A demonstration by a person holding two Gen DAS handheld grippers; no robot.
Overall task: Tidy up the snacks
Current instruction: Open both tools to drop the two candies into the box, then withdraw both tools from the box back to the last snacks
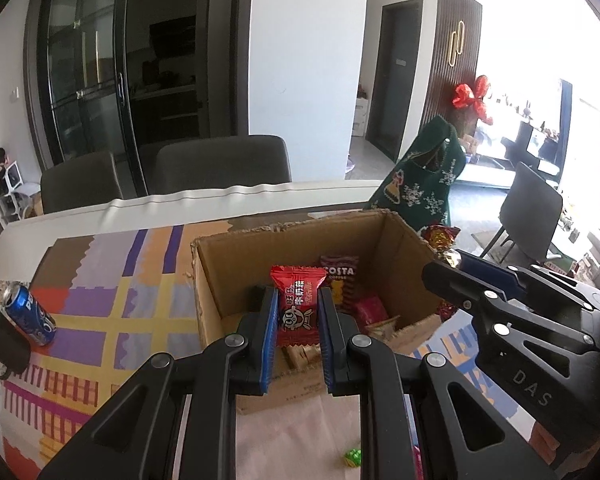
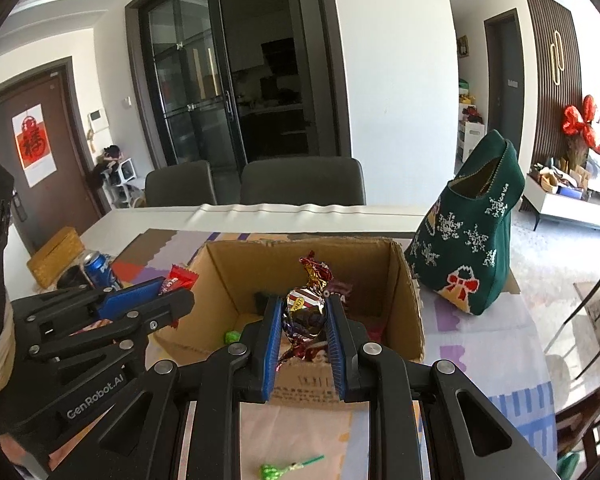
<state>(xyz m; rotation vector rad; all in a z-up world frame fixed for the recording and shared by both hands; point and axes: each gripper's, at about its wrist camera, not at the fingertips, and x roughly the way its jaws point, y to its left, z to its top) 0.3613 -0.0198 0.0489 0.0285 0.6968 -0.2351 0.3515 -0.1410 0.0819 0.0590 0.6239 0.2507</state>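
tongs [image 1: 298, 312] gripping candy [image 1: 298, 308], snacks in box [image 1: 212, 264]

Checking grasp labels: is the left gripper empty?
No, the left gripper pinches a red candy packet above the open cardboard box.

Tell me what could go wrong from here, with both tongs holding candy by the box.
1. The left tongs and right tongs sit close together at the cardboard box; they could collide.
2. The foil-wrapped candy is pinched on slick, rounded foil and might slip.
3. The red candy packet may catch the box's torn near wall when released.
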